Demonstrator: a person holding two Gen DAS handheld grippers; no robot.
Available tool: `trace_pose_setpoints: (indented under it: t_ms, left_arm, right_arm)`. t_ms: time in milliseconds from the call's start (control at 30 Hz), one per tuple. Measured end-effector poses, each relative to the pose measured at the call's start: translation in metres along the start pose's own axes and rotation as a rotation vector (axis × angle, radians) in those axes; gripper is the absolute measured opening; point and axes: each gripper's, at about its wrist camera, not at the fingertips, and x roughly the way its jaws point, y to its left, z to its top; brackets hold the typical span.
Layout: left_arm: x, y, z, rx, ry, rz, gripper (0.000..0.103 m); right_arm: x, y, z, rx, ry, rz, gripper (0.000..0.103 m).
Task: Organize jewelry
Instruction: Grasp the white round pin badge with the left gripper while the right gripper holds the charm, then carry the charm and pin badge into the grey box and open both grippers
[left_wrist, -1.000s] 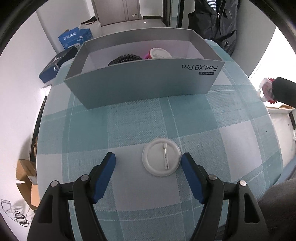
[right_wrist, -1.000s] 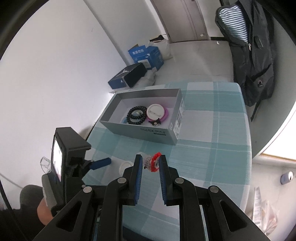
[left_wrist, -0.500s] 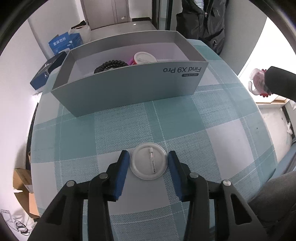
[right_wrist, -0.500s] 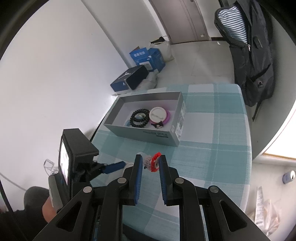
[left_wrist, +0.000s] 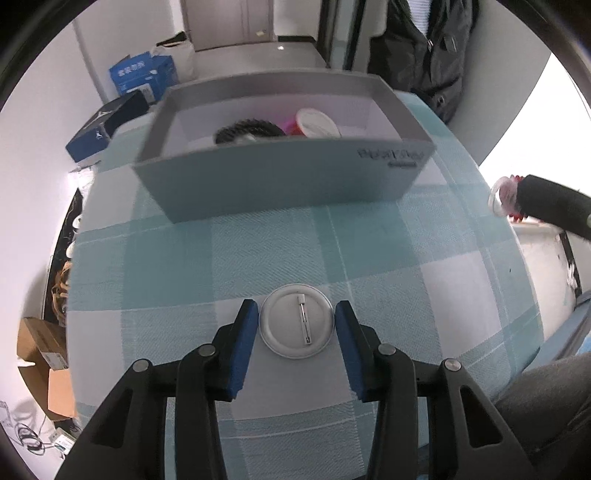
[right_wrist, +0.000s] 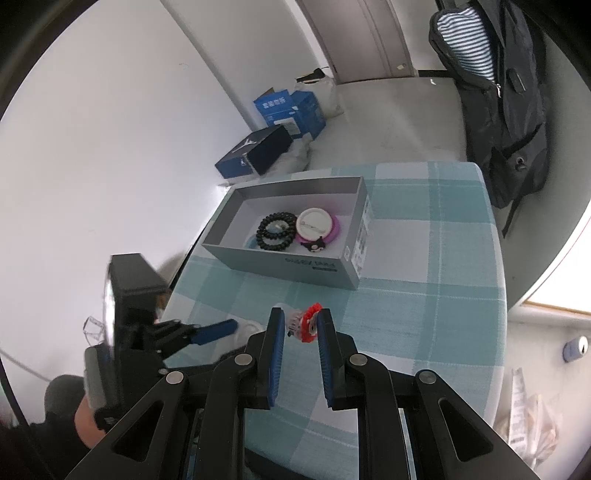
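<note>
The left gripper (left_wrist: 295, 325) pinches a white pin badge (left_wrist: 295, 320) lying pin-up on the checked bench (left_wrist: 388, 258), its blue pads against both edges. The right gripper (right_wrist: 301, 326) holds a small red-and-clear clip (right_wrist: 303, 326) above the bench, short of the grey box (right_wrist: 295, 267) with black beads (right_wrist: 277, 230) inside.
</note>
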Motion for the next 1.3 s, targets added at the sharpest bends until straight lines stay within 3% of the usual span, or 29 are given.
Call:
trace_pose_setpoints:
  t_ms: [400,733,1100,1300]
  left_arm:
    - [-0.045,0.011,0.024,-0.096,-0.140,-0.087,0.038]
    - [-0.065,0.037,0.057,-0.180,-0.185,-0.179,0.038]
    - [-0.055,0.048,0.099,-0.213,-0.168,-0.248,0.038]
    - [-0.029,0.050,0.111,-0.224,-0.122,-0.286,0.038]
  right_arm:
    - [0.010,0.021,0.019,-0.049,-0.016,0.021,0.017]
    - [0.014,0.033,0.058,-0.066,-0.048,0.049,0.017]
    - [0.037,0.029,0.084,-0.012,-0.041,0.056,0.017]
    - [0.042,0.022,0.094,0.006,-0.047,0.028,0.017]
